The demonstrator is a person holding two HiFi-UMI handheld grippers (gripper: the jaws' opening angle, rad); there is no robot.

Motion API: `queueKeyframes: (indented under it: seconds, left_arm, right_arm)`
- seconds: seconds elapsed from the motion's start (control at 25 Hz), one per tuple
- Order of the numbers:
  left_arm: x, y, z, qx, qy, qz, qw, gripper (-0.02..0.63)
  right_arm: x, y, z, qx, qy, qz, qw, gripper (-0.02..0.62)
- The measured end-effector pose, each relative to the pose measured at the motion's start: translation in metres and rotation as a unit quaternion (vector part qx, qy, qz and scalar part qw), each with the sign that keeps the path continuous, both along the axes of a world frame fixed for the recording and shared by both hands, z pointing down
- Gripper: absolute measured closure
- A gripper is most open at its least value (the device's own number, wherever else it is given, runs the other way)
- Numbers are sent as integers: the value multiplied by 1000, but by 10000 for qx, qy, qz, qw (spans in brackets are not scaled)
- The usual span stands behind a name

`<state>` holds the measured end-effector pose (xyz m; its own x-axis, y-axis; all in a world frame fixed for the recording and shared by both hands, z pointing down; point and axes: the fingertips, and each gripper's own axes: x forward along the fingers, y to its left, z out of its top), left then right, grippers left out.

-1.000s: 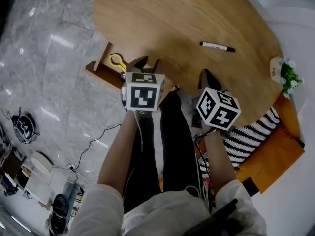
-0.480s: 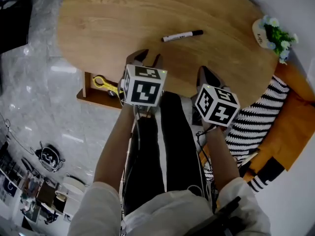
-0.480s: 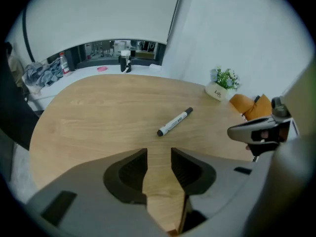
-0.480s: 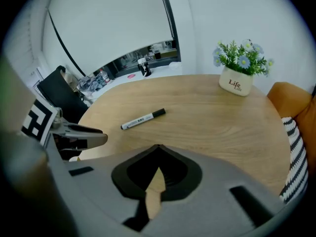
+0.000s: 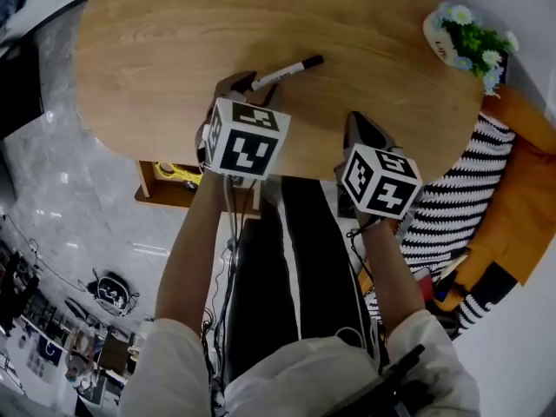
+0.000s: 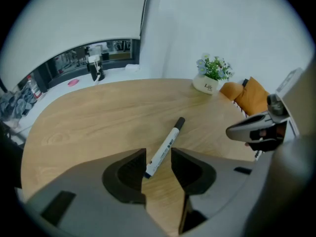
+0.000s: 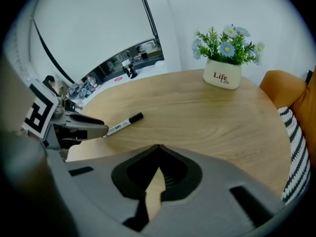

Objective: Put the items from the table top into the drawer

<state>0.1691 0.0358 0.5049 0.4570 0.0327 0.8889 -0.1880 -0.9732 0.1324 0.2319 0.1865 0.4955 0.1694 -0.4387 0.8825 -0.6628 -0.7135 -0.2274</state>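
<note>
One marker [image 5: 287,70] lies on an oval wooden table [image 5: 174,50], with two grippers over the table's near edge.

The table stands on a grey marble-tiled floor [image 5: 69,198] against a white wall. On the table are one black-capped white marker near the middle and one white pot of blue flowers [image 5: 443,42] at the far right rim. One open drawer [image 5: 156,189] under the table's near left edge holds a yellow object [image 5: 176,172]. The left gripper [image 6: 158,157] is spread, the marker's near end between its tips but not pinched. The right gripper [image 7: 157,149] is pressed together and empty. An orange cushion [image 5: 521,207] and striped fabric [image 5: 452,207] crowd the table's right side.
</note>
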Motion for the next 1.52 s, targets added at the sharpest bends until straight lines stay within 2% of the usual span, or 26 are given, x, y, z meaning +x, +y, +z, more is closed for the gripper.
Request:
queueKeyframes:
  seconds: [0.2,0.4,0.48,0.68,0.84,0.96,1.08,1.28,1.52]
  left_arm:
    - [18,9,11,-27,-312,923,9952,471]
    - [21,18,27,168,-738,1876,9793,471]
    - [22,16,29,173,-782,1975,9770,479]
    - [22,11,28,83,-698,1817,9808,527]
    - [21,8,27,60,-640,1470,9870,545]
    - [10,6,19,-206,-479,828,9952,545]
    - [-10,2,10,-394,-310,154,9986,545]
    - [-61,-15,-1,-489,-61,-637,9967,545]
    - [-140,-33,-12,-417,80,-1533,9873,545]
  right_arm:
    - [12,-10,8,48,-96,63,9999,602]
    - [18,-18,14,63,-157,9,9999,603]
    - [21,-20,16,53,-163,-8,9999,603]
    - [22,-24,19,15,-192,-52,9998,603]
    - [18,-29,18,24,-185,-126,9997,601]
    - [13,-36,14,44,-147,-244,9996,602]
    - [4,-46,9,64,-102,-447,9989,603]
    - [-30,-73,0,118,5,-794,9968,602]
    - [-90,-99,-10,205,24,-1293,9914,603]
